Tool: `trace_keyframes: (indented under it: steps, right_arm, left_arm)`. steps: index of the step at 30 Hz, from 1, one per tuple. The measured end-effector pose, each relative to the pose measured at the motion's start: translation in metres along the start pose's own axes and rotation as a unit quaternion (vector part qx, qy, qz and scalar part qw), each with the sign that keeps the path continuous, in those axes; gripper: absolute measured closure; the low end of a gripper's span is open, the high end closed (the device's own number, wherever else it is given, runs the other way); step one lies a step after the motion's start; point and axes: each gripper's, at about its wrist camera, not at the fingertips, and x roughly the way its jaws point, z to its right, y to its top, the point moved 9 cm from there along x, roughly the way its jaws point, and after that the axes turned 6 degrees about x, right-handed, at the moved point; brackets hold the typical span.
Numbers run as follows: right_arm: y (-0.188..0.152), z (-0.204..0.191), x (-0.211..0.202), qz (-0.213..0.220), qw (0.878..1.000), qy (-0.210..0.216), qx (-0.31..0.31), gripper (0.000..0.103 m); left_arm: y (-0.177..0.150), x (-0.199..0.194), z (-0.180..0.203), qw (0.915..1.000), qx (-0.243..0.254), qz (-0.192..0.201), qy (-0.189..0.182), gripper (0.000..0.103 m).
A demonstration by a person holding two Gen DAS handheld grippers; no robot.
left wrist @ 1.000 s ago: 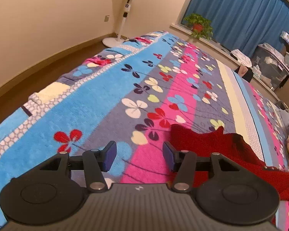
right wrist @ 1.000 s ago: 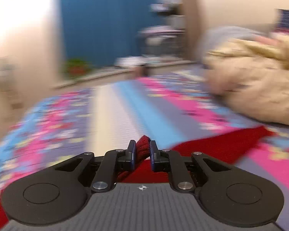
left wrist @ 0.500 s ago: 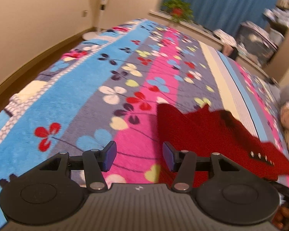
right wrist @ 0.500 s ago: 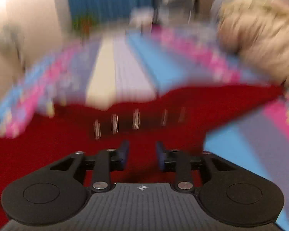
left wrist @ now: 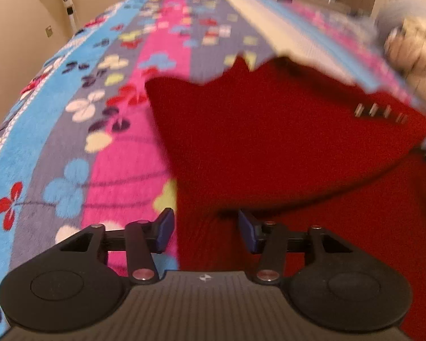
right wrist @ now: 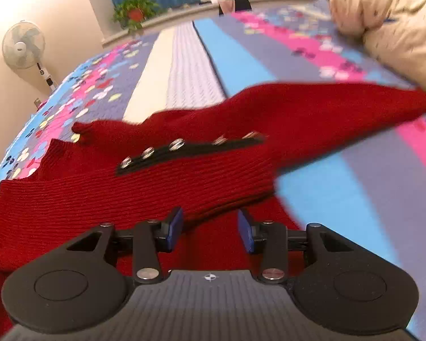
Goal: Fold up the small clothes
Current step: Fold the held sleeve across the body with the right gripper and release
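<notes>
The red knit garment [right wrist: 162, 187] lay spread on the bed [right wrist: 190, 65], and both the left tongs [left wrist: 206, 228] and right tongs [right wrist: 210, 228] hovered wide open, gripping nothing, seemingly lining up a fold.

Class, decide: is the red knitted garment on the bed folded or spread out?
Spread, not neatly folded: the red garment lies open across the blanket, sleeve extended, snap strip exposed.
</notes>
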Motion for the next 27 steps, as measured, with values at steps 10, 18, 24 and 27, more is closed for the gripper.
trace_keyframes:
  steps: [10,18,24,27]
  right_arm:
    - [0.058,0.181,-0.023,0.118,0.961,-0.045,0.246,0.059]
    - [0.074,0.265,0.024,0.150,0.909,-0.018,0.387,0.051]
    - [0.099,0.270,0.052,0.170,0.910,0.004,0.378,0.070]
    - [0.105,0.266,0.053,0.179,0.917,-0.031,0.355,0.090]
  left_arm:
    - [-0.009,0.010,0.006,0.9990,0.033,-0.011,0.026,0.049]
    - [-0.008,0.013,0.004,0.9995,0.019,-0.013,0.020,0.048]
    - [-0.009,0.012,0.005,0.9995,0.021,-0.009,0.022,0.048]
    - [-0.009,0.012,0.004,0.9996,0.016,-0.011,0.018,0.048]
